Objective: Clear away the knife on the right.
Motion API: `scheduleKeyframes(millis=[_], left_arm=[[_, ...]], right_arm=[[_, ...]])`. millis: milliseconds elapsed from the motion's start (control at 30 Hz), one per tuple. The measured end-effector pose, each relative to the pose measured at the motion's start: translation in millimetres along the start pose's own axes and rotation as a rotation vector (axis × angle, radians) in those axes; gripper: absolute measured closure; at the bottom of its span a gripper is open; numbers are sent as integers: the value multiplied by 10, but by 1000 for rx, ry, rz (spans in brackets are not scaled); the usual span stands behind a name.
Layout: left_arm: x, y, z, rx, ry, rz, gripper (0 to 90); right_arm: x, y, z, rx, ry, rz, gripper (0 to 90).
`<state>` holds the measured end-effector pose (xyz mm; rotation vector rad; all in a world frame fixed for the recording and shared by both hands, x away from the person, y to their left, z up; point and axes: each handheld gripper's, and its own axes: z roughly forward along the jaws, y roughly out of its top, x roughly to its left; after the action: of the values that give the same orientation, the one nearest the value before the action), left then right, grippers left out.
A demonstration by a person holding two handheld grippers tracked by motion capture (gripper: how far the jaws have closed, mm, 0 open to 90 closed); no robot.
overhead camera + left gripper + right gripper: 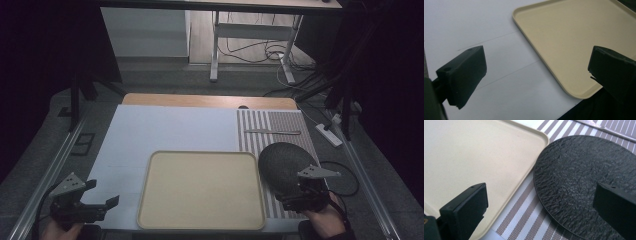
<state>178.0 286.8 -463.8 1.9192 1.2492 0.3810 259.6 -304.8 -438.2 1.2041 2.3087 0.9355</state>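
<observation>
Left claw (107,205): jaws spread, holding nothing, over the white table (165,130) near the tray's near-left corner.
Right claw (541,202): jaws spread, hovering above the near rim of the black plate (285,162).
Tray (200,189): beige, just left of the plate.
Striped mat (272,127): under the plate.
Knife (272,132): beyond the plate, on the mat.
</observation>
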Motion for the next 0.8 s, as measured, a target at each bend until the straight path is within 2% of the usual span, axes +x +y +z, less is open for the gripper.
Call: scheduleKeyframes(millis=[300, 567, 800], left_arm=[[4, -3, -3, -4, -1, -4, 25], [-1, -1, 2, 1, 3, 0, 25], [-6, 1, 3, 3, 5, 2, 25]], right_arm=[[7, 36, 51, 2, 38, -20, 6], [-19, 76, 106, -3, 34, -17, 6], [-55, 126, 185, -11, 30, -37, 6]])
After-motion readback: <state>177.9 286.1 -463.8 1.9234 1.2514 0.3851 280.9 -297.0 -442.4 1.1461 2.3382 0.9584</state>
